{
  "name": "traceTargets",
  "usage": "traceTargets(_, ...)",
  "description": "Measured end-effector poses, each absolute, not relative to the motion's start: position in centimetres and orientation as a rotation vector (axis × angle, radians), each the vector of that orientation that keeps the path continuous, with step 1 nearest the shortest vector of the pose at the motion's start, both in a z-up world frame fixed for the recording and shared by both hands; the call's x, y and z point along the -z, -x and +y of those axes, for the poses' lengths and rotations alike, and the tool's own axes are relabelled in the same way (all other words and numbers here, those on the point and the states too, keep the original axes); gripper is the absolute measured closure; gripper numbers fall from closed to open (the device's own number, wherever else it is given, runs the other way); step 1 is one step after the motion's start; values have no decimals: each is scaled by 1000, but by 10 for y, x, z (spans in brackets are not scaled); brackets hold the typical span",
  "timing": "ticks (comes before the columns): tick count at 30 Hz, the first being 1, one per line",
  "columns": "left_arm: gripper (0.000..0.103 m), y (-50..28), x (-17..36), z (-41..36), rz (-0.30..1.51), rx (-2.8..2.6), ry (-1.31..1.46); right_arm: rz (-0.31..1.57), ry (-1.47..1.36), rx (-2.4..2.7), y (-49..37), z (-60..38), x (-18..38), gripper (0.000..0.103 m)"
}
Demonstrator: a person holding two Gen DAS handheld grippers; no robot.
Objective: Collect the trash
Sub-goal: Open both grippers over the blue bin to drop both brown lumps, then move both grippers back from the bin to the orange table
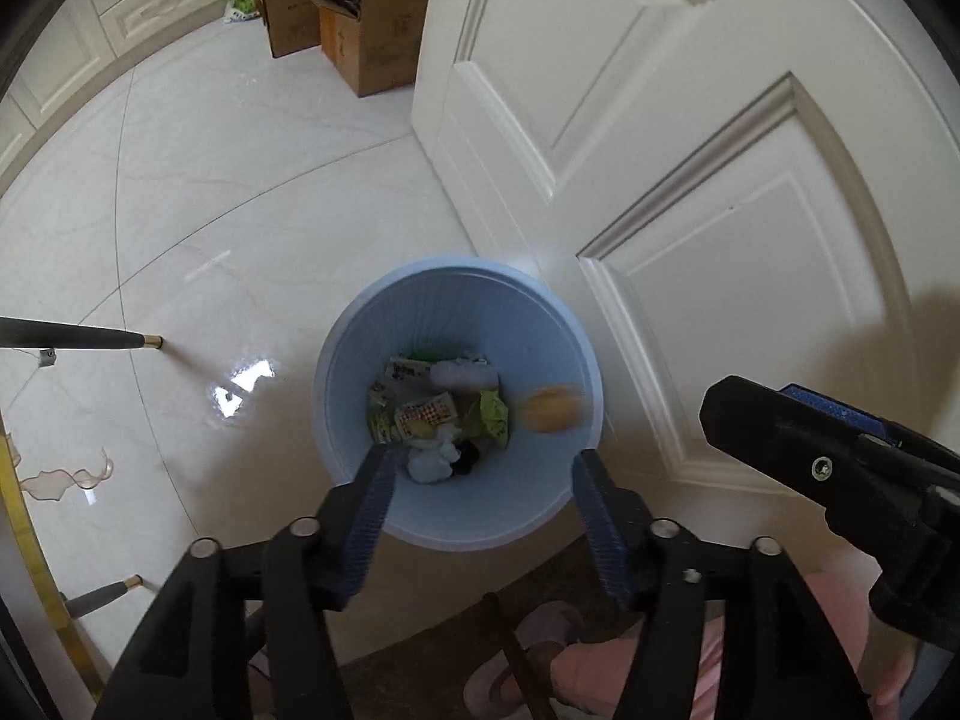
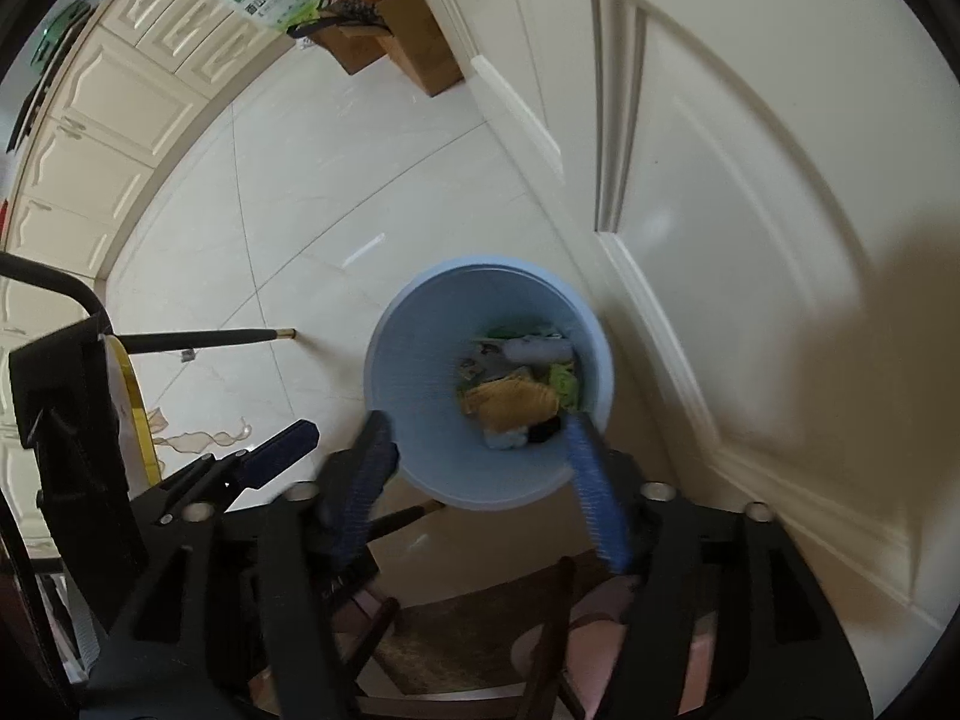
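In the left wrist view, a light-blue waste bin (image 1: 457,402) is seen from above on the pale tile floor (image 1: 240,210), just beside a white panelled door (image 1: 690,150). The left gripper (image 1: 480,468) is spread wide with nothing between its blue pads (image 1: 375,516); it hangs over the near rim. A blurred orange-yellow piece of trash (image 1: 551,409) is caught inside the bin mouth near the right wall, apparently mid-fall, ahead and right of the left gripper. Wrappers and white tissue (image 1: 435,462) lie at the bottom. The right gripper (image 1: 798,420) shows at the right edge; its state cannot be told here. The drop is judged best done with the jaws kept centred over the opening, so nothing strikes the rim.

In the right wrist view, the same bin (image 2: 384,360) sits ahead of the right gripper (image 2: 474,456), whose fingers are parted and released, straddling the near rim. A yellow-brown item (image 2: 510,405), probably the same trash piece, lies in the bin, directly ahead between the fingertips and apart from them. The left gripper (image 2: 282,444) shows at the lower left. A thin curled scrap (image 2: 198,439) lies on the floor to the left, near a table leg (image 2: 204,337); it is judged a possible next pickup. Cardboard boxes (image 2: 396,42) stand well apart by the door.
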State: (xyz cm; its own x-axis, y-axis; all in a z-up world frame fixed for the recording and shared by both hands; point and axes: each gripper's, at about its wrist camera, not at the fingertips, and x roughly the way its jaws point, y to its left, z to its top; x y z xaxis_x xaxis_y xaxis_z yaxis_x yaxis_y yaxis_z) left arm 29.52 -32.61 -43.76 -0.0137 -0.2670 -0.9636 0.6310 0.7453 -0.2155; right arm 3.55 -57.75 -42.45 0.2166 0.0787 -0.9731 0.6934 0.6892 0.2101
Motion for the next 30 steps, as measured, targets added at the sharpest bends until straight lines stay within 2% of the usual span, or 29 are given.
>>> traceTargets(1, 38, -299, 439, -325, 1419, 720, -322, 1308, -729, 487, -37, -577, 425, 36)
traceTargets(7, 38, -294, 448, -324, 1453, 694, -336, 1332, -713, 534, -33, -574, 420, 35)
traceTargets(15, 37, -263, 425, -339, 1443, 720, -397, 1337, -641, 644, -12, -566, 389, 31)
traceTargets(23, 36, -208, 354, -333, 1339, 736, -454, 1311, -633, 742, 36, -552, 339, 31)
traceTargets(25, 35, -197, 335, -329, 1314, 744, -454, 1300, -616, 751, 45, -549, 325, 18)
traceTargets(30, 35, -163, 284, -306, 1217, 746, -452, 1206, -541, 805, 70, -535, 271, 17)
